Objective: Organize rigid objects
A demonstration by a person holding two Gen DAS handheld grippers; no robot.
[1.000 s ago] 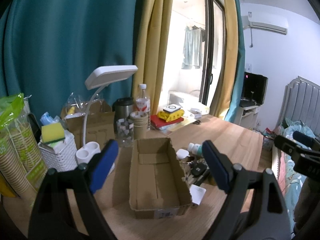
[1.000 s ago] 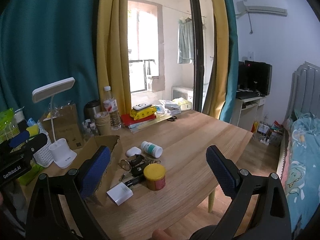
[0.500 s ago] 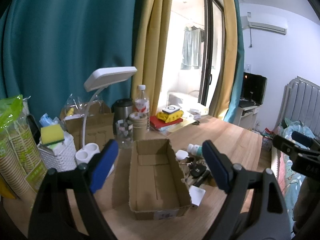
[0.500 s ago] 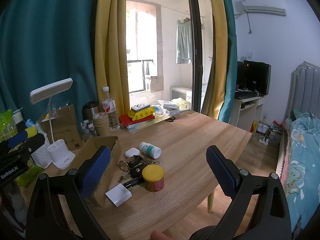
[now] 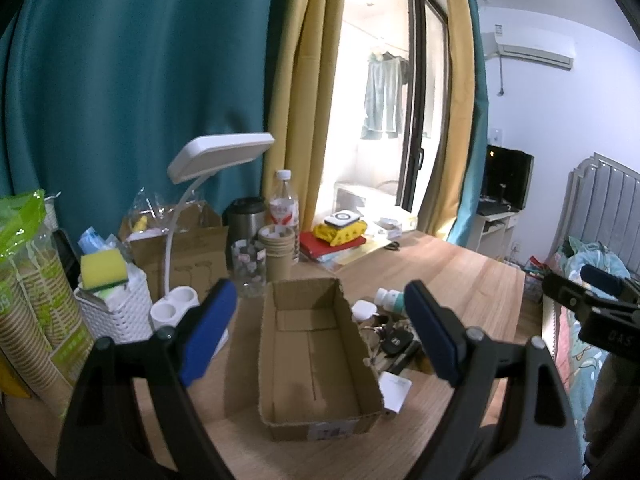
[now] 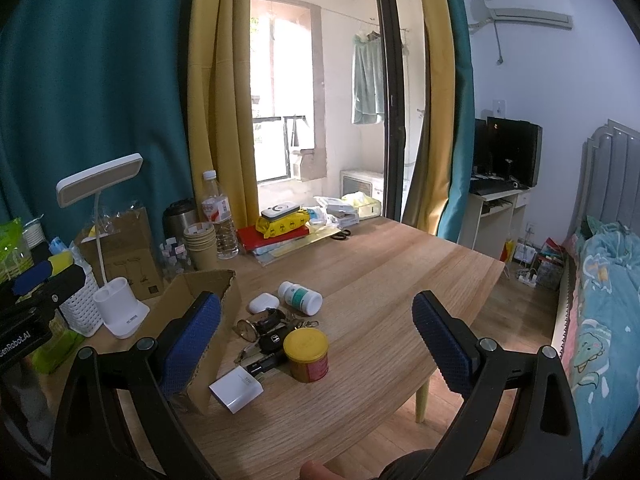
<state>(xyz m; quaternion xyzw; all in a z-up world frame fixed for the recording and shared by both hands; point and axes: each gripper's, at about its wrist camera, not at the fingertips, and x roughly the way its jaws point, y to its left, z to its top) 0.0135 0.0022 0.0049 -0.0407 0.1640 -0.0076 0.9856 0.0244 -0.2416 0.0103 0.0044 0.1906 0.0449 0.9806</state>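
- Both claws, left claw [image 5: 316, 336] and right claw [image 6: 316, 344], gape wide, holding nothing.
- Judged best: lower the right claw squarely over the yellow-lidded jar [image 6: 306, 354], centre frame, then carry it to the cardboard box [image 5: 316, 360].

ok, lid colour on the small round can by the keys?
Yellow lid on a red-labelled can; clearest in the right wrist view.

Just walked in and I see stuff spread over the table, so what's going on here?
A person holds a gripper in each hand above a wooden table. Both the left gripper and the right gripper are open and hold nothing. The cardboard box is empty. Beside it lie a pill bottle, earbud case, car key, yellow-lidded jar and white charger. Nothing is sorted yet.
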